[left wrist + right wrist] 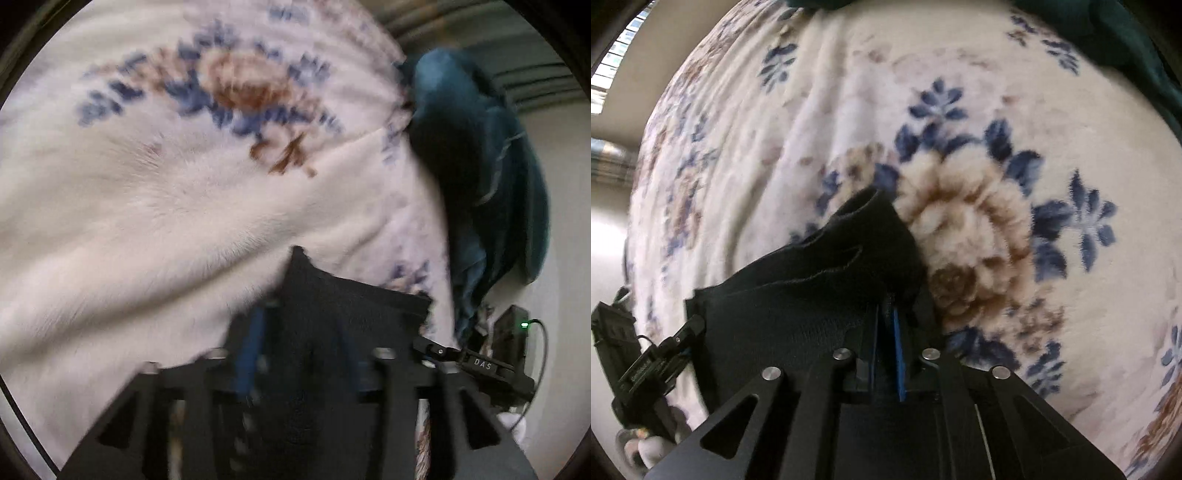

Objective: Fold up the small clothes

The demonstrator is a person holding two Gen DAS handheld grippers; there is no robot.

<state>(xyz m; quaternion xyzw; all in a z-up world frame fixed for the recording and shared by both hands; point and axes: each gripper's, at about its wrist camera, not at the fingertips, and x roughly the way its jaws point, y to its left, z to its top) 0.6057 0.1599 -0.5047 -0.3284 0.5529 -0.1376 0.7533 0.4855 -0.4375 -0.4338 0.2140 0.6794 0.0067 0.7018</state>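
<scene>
Black garment (pixel 332 302) is the small piece I am folding, and I hold it in both grippers above the floral blanket (pixel 147 203). My judgement is that I am in the middle of a fold: the cloth is lifted and spread between my two hands, not yet laid down.

My left gripper (pixel 295 332) is closed on one edge of the black garment; the fingers are pressed together with the fabric between them, though the picture is blurred and I cannot see the tips well. Above the floral blanket's far right edge, a teal cloth (pixel 480 147) hangs or lies in a heap, apart from my work. Beside the blanket's right edge stands a small black box (pixel 511 332) with a green light.

My right gripper (pixel 886 325) is also nearly shut, with the other edge of the black garment pinched between the blue pads (pixel 897 350). From there the cloth runs out to the left in loose waves, over the big brown flower (pixel 960 236) of the blanket.

The fabric looks thin, soft and limp, with a raw, wavy hem. The next move, I think, calls for bringing both held edges together and lowering them flat on the blanket, keeping the hems aligned so the fold does not bunch.
</scene>
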